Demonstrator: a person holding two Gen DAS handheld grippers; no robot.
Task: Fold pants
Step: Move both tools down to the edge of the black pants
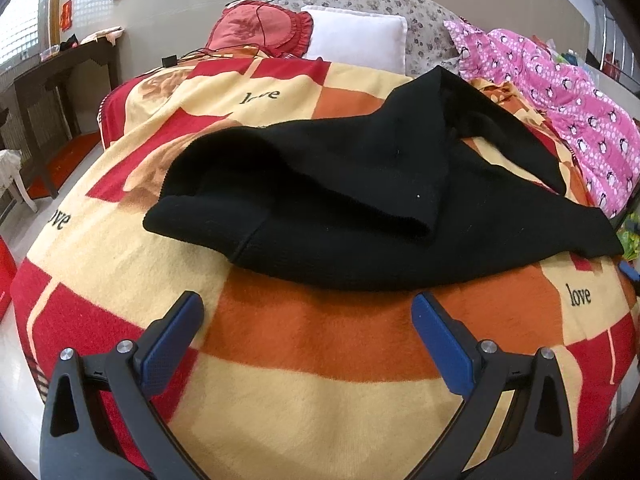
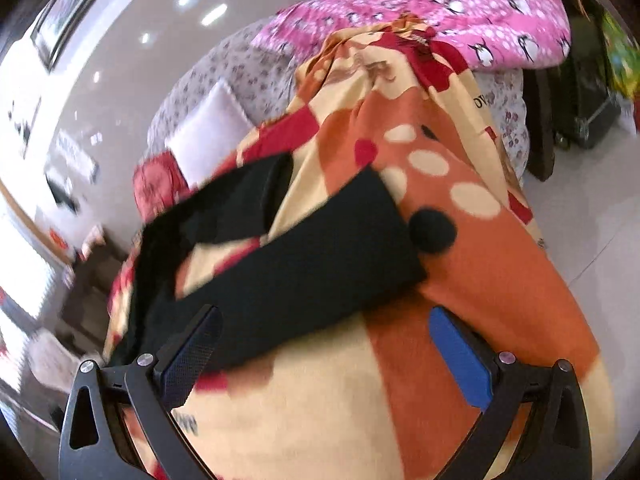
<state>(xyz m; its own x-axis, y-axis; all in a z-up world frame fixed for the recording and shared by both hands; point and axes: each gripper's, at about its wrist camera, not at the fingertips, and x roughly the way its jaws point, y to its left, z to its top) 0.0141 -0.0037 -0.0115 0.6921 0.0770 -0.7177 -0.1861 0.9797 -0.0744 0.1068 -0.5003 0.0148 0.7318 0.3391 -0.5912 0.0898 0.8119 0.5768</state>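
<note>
Left gripper (image 1: 306, 308) spread wide, both blue-padded fingers (image 1: 172, 344) angled outward with nothing between them, hanging level above the near part of the surface below, not touching it. Right gripper (image 2: 324, 320) also spread wide and holding nothing, its view rolled to one side and slightly blurred. Its left finger (image 2: 192, 356) shows a dark textured pad, its right a plain blue one.

Home bedrm: bed w/ blanket (image 1: 280, 380), pillows (image 1: 356, 36), quilt (image 1: 568, 92).
</note>
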